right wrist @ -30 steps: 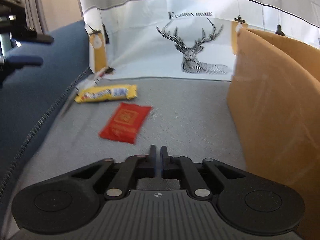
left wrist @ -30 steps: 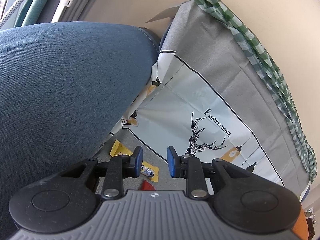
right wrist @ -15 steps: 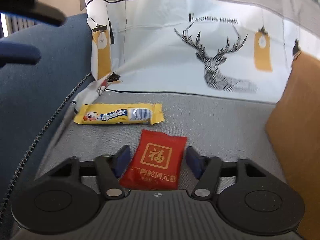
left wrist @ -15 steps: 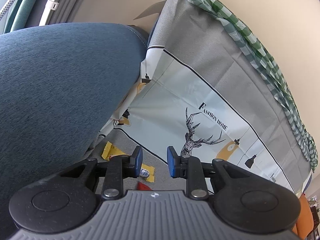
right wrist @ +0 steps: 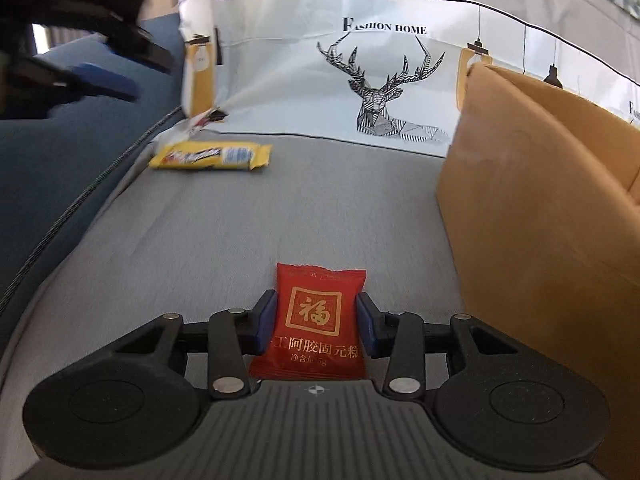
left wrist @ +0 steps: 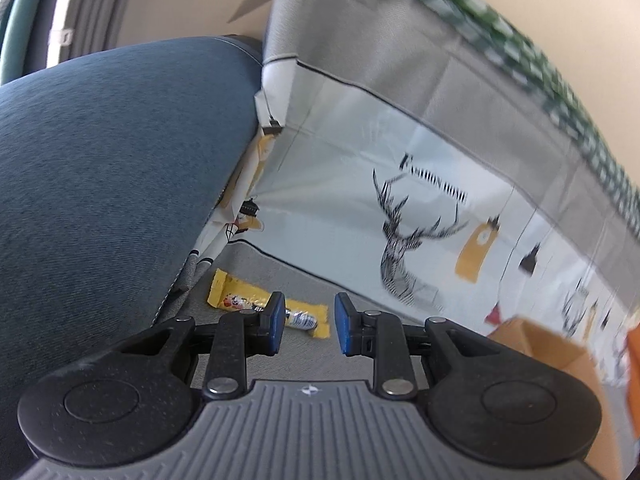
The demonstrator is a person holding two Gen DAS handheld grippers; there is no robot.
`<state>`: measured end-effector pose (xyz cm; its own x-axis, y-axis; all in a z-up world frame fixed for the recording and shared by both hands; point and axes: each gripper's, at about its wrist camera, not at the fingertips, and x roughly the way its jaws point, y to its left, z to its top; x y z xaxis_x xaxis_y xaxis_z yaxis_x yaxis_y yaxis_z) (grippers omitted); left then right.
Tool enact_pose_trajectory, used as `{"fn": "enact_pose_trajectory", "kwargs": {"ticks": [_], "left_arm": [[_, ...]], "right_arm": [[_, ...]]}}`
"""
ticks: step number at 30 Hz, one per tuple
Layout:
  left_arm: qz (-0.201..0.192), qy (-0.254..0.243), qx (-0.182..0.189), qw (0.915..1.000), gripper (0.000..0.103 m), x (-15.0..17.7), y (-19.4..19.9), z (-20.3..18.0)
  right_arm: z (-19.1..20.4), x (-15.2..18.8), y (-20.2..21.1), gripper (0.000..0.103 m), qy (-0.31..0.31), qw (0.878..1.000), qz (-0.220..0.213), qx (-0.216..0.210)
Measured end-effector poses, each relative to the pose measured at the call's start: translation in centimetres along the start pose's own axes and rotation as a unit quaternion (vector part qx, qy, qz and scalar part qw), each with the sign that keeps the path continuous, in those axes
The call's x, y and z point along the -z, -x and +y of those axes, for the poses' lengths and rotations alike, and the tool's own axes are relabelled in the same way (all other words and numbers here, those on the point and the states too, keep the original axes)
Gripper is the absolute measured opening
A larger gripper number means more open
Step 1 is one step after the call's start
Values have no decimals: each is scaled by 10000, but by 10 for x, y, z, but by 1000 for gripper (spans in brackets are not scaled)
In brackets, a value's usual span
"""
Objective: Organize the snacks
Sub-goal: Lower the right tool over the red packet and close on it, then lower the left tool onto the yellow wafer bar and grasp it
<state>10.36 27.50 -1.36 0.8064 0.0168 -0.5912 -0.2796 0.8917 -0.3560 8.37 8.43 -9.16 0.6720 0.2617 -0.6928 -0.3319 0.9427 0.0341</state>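
Right wrist view shows the right gripper (right wrist: 317, 322) low over a grey cloth surface (right wrist: 320, 208), and its two blue pads sit against both long sides of a red snack packet (right wrist: 316, 316); the jaws have just been closing, and they now pinch this packet between them. The packet has a gold square with a character on its face and points toward 12 o'clock. At about 10 o'clock from it, well apart, a yellow snack bar (right wrist: 210, 155) lies flat on the cloth, near the edge of a blue cushion (right wrist: 60, 184). At 2 o'clock stands a brown cardboard box (right wrist: 532, 208), just beside the gripper's right side. Behind everything hangs a printed cloth with a deer drawing (right wrist: 384, 92). At 10 o'clock, blurred, the left gripper (right wrist: 100, 76) hangs above the blue cushion. In the left wrist view the left gripper (left wrist: 308, 322) has its blue pads spread with a gap, and nothing is between them; the yellow snack bar (left wrist: 240, 296) lies on the cloth below and beyond its left finger, partly hidden by it. The blue cushion (left wrist: 112, 184) fills the side from 8 to 11 o'clock.
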Motion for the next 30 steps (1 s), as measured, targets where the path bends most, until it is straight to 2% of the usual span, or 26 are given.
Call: {"fn": "enact_pose_trajectory", "kwargs": {"ticks": [2,4,8,10,12,14,17,21,24,28,29,30], "left_arm": [[35,-258,-108,9996,32,3,-8,-5],[59,-610,-230,9979,37,6,-17,-10],[138,-1263,-415,9910,56,14,-38,-20],[171,-1726,-490,9836,68,20,-50,-26],[185,-2276,-572,9719,79,27,-60,-35],[246,-2704,-647,9603,83,33,-71,-41],[298,-2842,-746,9554,84,34,-87,-40],[399,-3150,-1043,9425,84,34,-107,-36],[549,-2985,-970,9479,84,31,-119,-29],[585,-3092,-865,9453,83,32,-126,-28],[611,-3060,-819,9465,76,31,-126,-28],[626,-3034,-773,9477,62,30,-126,-29]], "right_arm": [[-5,7,16,44,118,9997,35,-220],[-9,14,29,44,202,9990,89,-388],[-8,27,37,44,399,9967,155,-687],[-4,35,35,44,644,9961,60,-599],[-5,38,29,44,511,9968,138,-591],[-2,35,28,44,539,9964,117,-645],[-3,33,26,45,471,9964,145,-696],[-2,29,24,45,387,9964,184,-738],[-4,26,22,45,291,9963,230,-781],[-4,25,20,45,249,9962,252,-798],[-4,25,20,45,242,9961,255,-804],[-4,24,20,45,228,9961,260,-809]]}}
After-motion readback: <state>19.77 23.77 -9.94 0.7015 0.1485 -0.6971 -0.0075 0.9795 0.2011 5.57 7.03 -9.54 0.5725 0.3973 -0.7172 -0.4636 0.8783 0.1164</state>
